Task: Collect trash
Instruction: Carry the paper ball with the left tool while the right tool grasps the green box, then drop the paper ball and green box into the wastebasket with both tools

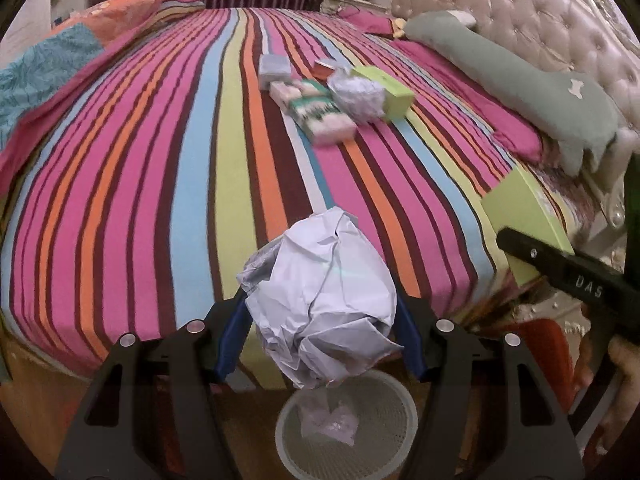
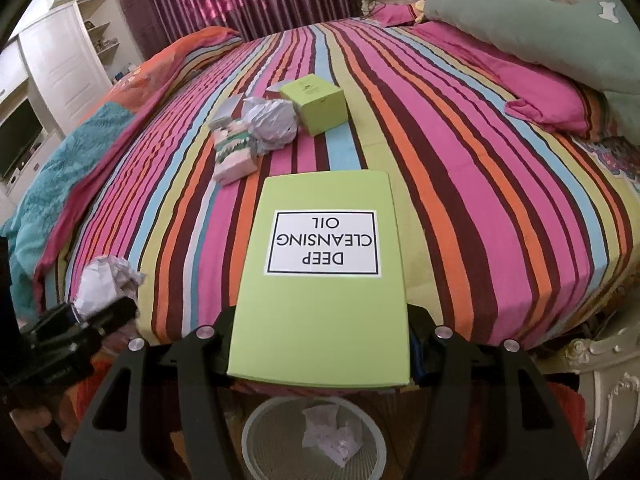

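Observation:
My left gripper (image 1: 320, 320) is shut on a crumpled white paper ball (image 1: 324, 300), held over the white mesh wastebasket (image 1: 296, 452) on the floor by the bed. My right gripper (image 2: 320, 344) is shut on a flat lime-green box (image 2: 320, 320) labelled "Deep Cleansing Oil", held above the same wastebasket (image 2: 260, 448), which has crumpled paper inside. The green box also shows at the right in the left wrist view (image 1: 524, 224). The paper ball shows at lower left in the right wrist view (image 2: 106, 280).
On the striped bed (image 1: 160, 160) lies a pile: another paper ball (image 2: 270, 122), a green cube box (image 2: 318, 102), small packets (image 2: 232, 156) and a grey box (image 1: 273, 66). A green pillow (image 1: 520, 80) lies by the tufted headboard. A wardrobe (image 2: 60, 68) stands at left.

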Action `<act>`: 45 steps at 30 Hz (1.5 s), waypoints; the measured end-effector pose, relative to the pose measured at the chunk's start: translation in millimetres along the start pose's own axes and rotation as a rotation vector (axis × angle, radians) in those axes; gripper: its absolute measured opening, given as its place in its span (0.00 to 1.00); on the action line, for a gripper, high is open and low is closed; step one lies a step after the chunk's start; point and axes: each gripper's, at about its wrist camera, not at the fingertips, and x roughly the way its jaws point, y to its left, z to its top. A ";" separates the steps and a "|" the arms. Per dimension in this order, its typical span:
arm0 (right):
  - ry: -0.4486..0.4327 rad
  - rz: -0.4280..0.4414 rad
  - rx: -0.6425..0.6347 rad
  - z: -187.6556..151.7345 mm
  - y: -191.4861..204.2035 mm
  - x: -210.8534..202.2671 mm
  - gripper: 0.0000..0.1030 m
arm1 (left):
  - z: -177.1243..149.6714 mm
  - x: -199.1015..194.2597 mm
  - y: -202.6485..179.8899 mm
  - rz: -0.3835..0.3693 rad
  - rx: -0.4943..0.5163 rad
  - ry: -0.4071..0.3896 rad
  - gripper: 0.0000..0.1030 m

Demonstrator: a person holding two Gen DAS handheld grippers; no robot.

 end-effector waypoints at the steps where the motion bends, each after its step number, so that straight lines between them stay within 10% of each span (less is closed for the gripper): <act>1: 0.004 0.003 -0.001 -2.8 0.1 -1.6 0.55 | -6.8 -0.9 -2.5 -0.004 0.002 0.008 0.60; 19: 0.182 0.021 0.001 -79.5 -0.9 -7.2 0.55 | -85.5 2.0 -27.5 -0.021 0.036 0.158 0.60; 45: 0.524 0.016 0.070 -131.0 -5.4 43.6 0.55 | -117.8 41.1 -32.7 -0.027 -0.011 0.375 0.60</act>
